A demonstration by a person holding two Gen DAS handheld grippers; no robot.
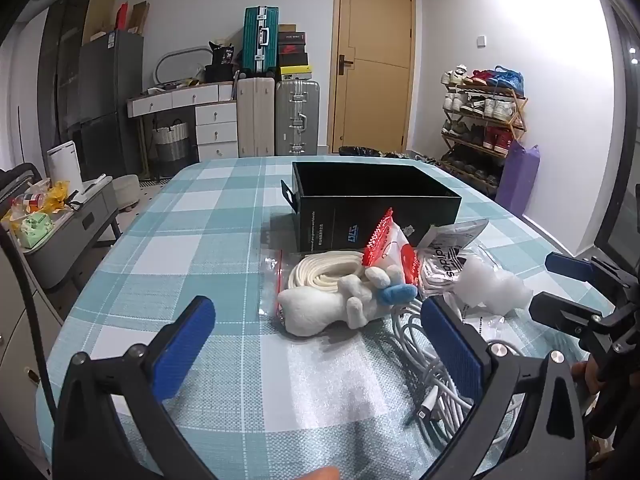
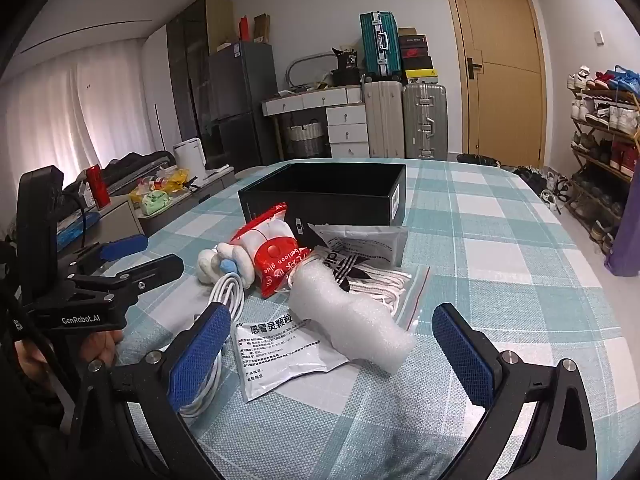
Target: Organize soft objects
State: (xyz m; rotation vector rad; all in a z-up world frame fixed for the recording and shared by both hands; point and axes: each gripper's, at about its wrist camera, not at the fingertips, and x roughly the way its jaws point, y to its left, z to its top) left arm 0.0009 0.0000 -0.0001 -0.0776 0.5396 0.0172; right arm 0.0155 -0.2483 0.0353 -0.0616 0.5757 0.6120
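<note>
A heap of soft items lies on the checked tablecloth (image 1: 192,240) in front of an open black box (image 1: 372,204) (image 2: 332,196). The heap holds a white plush toy (image 1: 336,308) (image 2: 224,264), a bagged cream strap (image 1: 324,272), a red-and-white packet (image 1: 392,248) (image 2: 272,256), a white foam roll (image 2: 356,320) (image 1: 492,284), a white medicine sachet (image 2: 280,352), an Adidas bag (image 2: 348,268) and a coiled white cable (image 1: 420,356) (image 2: 224,300). My left gripper (image 1: 320,344) is open, just short of the plush. My right gripper (image 2: 332,348) is open around the near end of the foam roll without touching it.
A grey side cabinet (image 1: 72,232) with clutter stands left of the table. Suitcases (image 1: 296,116), white drawers and a wooden door (image 1: 372,60) line the far wall. A shoe rack (image 1: 480,120) stands at the right. A hand (image 2: 104,344) holds the left gripper's handle.
</note>
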